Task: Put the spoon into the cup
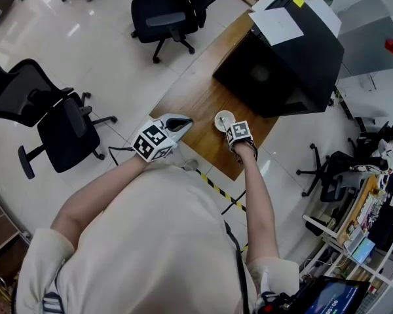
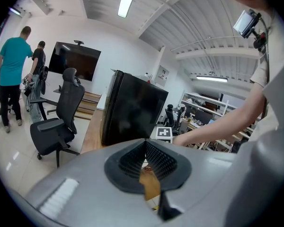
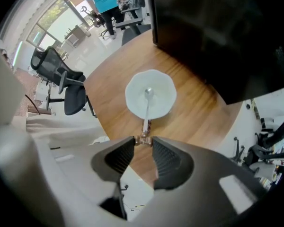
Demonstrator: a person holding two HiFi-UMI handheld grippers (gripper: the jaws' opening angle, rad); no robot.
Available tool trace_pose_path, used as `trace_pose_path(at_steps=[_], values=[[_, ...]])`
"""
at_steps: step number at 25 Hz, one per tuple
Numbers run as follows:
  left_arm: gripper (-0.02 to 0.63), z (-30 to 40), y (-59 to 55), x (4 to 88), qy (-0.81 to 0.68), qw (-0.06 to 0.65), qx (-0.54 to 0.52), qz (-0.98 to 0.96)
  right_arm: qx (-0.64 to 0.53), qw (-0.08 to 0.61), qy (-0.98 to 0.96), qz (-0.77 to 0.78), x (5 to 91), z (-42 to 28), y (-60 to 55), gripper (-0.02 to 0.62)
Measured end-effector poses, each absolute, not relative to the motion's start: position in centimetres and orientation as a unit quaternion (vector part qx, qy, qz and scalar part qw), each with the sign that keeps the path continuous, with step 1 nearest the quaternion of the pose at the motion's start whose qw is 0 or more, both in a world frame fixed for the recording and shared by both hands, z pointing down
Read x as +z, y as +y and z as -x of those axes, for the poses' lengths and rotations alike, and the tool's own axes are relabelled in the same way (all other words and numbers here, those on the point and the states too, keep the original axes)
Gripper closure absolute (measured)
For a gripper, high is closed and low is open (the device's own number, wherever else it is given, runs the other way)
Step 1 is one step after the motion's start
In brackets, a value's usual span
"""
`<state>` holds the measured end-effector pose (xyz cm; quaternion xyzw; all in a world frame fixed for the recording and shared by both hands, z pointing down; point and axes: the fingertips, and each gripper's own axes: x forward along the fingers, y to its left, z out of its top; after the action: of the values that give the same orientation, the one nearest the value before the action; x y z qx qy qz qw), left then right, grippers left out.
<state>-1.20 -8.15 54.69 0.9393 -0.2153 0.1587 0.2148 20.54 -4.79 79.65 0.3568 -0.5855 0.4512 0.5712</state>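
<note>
Standing next to this one. Biggest thing is the wooden bench (image 1: 196, 103), and a big black box (image 1: 281, 64) takes up its far half. The action is all in the bare strip along the near edge.

The left tool (image 2: 146, 143) hangs over the near left edge. Its jaws are pressed together with nothing in them, and it points off toward the box, so it's basically a spectator.

The right tool (image 3: 143, 144) is the one doing the work. It's over the near edge toward the right corner, with its jaw tips pinched on the very end of the spoon's handle. The rest of the jaw gap behind the tips is empty.

The cup (image 3: 132, 96) is white and stands upright on the bench just in front of the box, straight ahead of the right tool and close to it.

The spoon (image 3: 146, 109) already has its bowl down inside the cup. Its long axis runs in a straight line from the cup's middle, over the rim, and back to the tool tips.

My read is that it's pretty much done. All that's left is letting go and backing straight out along the handle line, so the spoon doesn't get dragged out or the cup tipped.
</note>
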Motion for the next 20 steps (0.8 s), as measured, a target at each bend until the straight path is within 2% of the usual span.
trace_pose_path(at_steps=[20], values=[[0.606, 2.8, -9.7, 53.9, -0.242, 0.205, 0.146, -0.937, 0.464, 0.611, -0.557, -0.318, 79.8, -20.7, -6.2, 0.469]])
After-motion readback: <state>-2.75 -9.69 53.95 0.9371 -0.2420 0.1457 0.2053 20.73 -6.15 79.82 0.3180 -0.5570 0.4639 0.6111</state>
